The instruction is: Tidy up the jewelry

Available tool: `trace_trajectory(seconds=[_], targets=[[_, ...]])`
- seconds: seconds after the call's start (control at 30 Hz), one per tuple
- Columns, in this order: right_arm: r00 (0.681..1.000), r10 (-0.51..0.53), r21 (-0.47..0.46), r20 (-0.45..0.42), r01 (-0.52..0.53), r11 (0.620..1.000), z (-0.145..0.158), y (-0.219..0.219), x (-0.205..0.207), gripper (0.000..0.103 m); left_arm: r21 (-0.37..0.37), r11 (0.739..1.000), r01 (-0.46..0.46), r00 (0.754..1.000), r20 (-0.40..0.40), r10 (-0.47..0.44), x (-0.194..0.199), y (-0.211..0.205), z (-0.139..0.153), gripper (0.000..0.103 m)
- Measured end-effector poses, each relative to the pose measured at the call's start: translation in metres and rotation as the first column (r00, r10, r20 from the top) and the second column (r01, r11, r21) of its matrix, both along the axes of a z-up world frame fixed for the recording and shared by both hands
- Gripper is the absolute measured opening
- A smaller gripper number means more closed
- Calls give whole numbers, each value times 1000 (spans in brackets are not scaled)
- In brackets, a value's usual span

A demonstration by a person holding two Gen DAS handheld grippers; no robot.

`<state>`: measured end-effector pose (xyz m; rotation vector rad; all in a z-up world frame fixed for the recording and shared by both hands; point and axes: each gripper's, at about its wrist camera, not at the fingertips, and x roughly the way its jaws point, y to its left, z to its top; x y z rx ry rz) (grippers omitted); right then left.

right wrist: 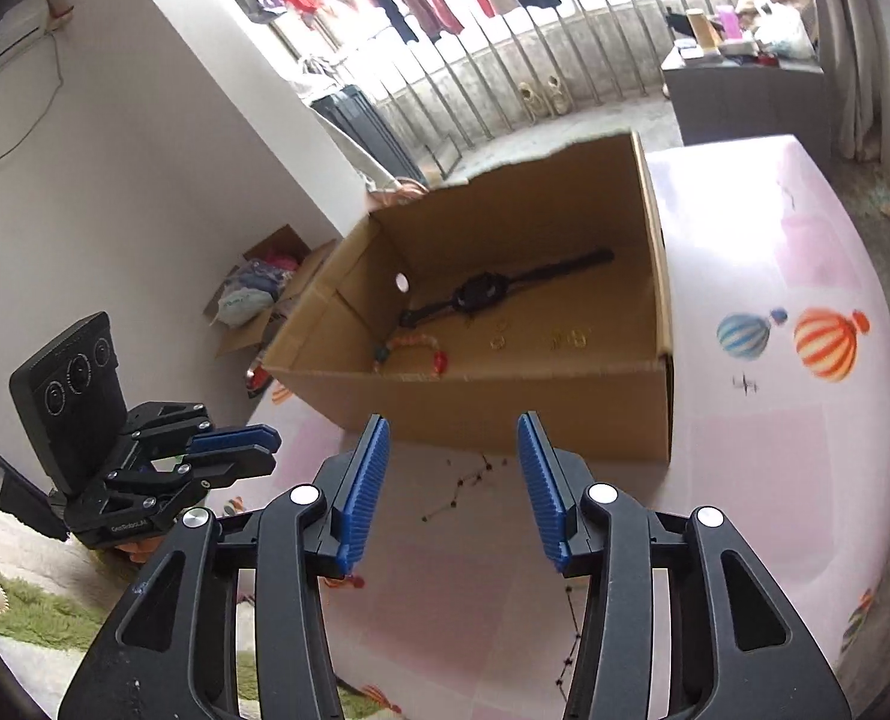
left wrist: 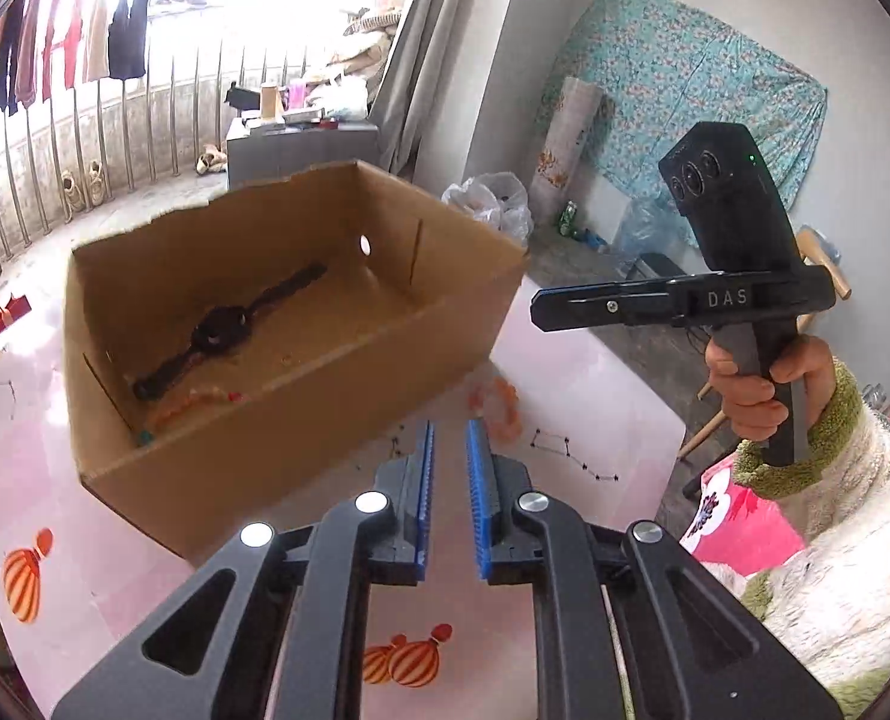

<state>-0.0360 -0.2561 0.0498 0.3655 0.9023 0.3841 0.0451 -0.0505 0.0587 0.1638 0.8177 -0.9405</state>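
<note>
White letters "DAS" stood on the side of the right gripper [left wrist: 541,309], seen from the left wrist. Small print on the left gripper's [right wrist: 273,444] base was too blurred to read.

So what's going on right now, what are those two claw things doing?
Left gripper nearly closed, empty; right gripper open, empty. Open brown cardboard box holds black wristwatch, coral bead bracelet, small gold rings. Orange bead bracelet outside, on table.
</note>
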Motion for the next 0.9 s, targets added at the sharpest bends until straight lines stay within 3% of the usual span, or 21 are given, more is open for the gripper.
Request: trace_trajectory(seconds=[0.13, 0.3, 0.5, 0.9], targets=[[992, -81, -29, -99, 79, 996, -34, 0, -2, 44, 118, 992, -37, 999, 26, 34, -1, -24, -38, 11], [980, -157, -63, -124, 150, 987, -52, 3, -5, 44, 184, 981, -65, 995, 81, 50, 12, -46, -72, 11], [978, -175, -96, -114, 164, 982, -60, 8, -4, 44, 185, 980, -69, 995, 90, 53, 24, -62, -76, 22], [977, -200, -85, -70, 194, 977, -58, 6, -5, 44, 246, 961, -128, 992, 31, 124, 31, -75, -87, 23]])
